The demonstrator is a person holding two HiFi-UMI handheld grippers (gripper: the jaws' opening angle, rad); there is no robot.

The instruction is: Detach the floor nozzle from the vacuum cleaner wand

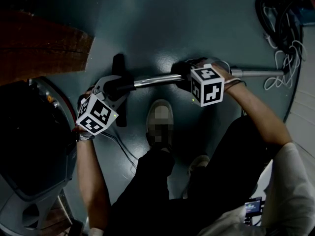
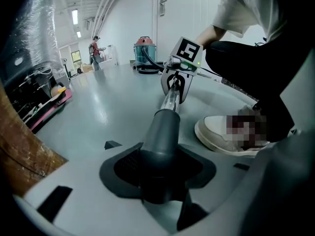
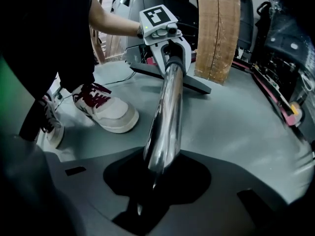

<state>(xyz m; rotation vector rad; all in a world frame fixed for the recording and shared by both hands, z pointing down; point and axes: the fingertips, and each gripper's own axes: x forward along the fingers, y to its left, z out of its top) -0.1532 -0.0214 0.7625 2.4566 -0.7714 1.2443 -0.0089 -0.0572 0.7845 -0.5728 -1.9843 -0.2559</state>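
Left hand-held gripper is clamped around the grey neck of the floor nozzle, and the right hand-held gripper is squeezed onto the chrome wand further up. The nozzle sits flat on the grey floor (near the person's white shoe), with the wand plugged into the neck, not detached yet.

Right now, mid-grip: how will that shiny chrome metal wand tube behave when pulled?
The shiny chrome metal wand tube is probably stiff: it runs straight to the dark flat floor nozzle. Likely slippery: the mirror-smooth finish offers little bite, so it may slide or twist.
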